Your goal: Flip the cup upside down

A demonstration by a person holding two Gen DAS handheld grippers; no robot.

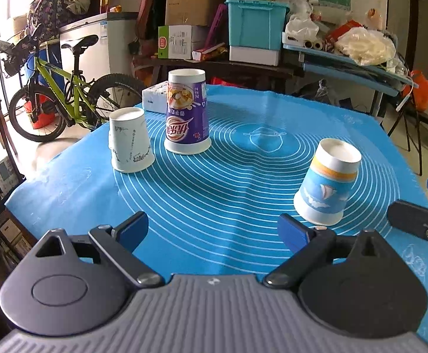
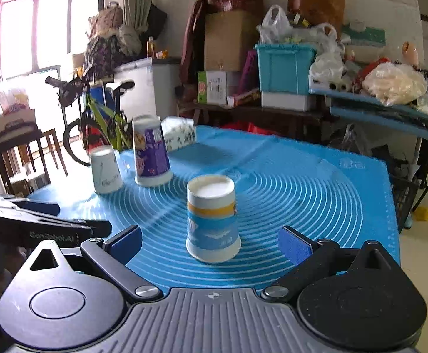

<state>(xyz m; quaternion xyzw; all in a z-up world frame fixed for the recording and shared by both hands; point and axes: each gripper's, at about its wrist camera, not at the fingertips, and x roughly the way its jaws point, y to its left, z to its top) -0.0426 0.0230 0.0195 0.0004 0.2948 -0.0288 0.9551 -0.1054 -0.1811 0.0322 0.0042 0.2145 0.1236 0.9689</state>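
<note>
Three paper cups stand upside down on the blue mat (image 1: pixel 243 176). A blue-and-white cup with an orange band (image 1: pixel 327 182) is at the right in the left wrist view and centred in the right wrist view (image 2: pixel 212 220). A tall purple cup (image 1: pixel 186 111) (image 2: pixel 150 151) and a small white cup (image 1: pixel 130 141) (image 2: pixel 105 169) stand farther left. My left gripper (image 1: pixel 214 232) is open and empty, short of the cups. My right gripper (image 2: pixel 211 242) is open, its blue fingers either side of the blue-and-white cup and nearer than it, not touching.
A white box (image 1: pixel 154 97) lies at the mat's far left behind the purple cup. The other gripper shows at the right edge (image 1: pixel 419 223) and at the left (image 2: pixel 37 223). A bicycle (image 1: pixel 67 94), a cluttered bench and a teal bin (image 1: pixel 255 26) stand beyond the table.
</note>
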